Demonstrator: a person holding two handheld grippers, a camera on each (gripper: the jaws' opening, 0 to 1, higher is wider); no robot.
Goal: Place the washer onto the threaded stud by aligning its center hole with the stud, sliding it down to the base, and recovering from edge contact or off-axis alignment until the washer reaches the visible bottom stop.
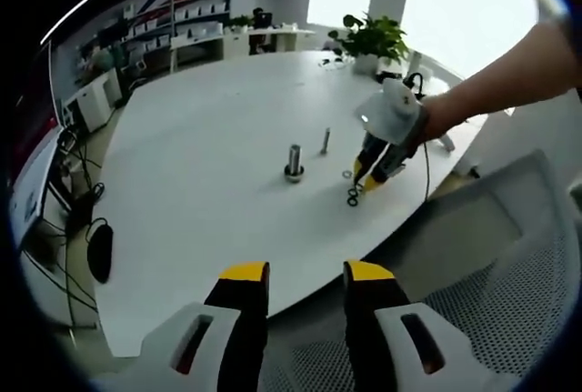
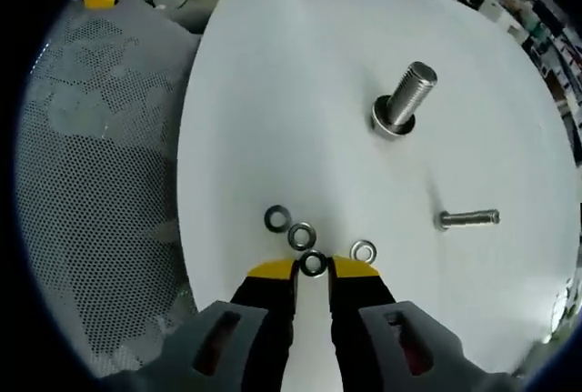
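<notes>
A thick threaded stud [image 2: 406, 92] stands upright on the white table [image 2: 273, 92], with a ring at its base [image 2: 391, 124]. My right gripper [image 2: 313, 267] is near the table's edge, well short of the stud, and its yellow-tipped jaws are shut on a dark washer [image 2: 313, 264] held edge-on. In the left gripper view a person's hand holds that right gripper [image 1: 356, 185] with the washer [image 1: 353, 197] at its tip, to the right of the stud [image 1: 294, 161]. My left gripper [image 1: 306, 274] is open, off the table's near edge, holding nothing.
Three loose washers [image 2: 301, 235] lie on the table just ahead of the right jaws. A thinner bolt [image 2: 468, 219] stands right of the stud. A grey mesh chair [image 2: 100, 183] sits against the table's edge. A potted plant [image 1: 371, 39] stands at the far side.
</notes>
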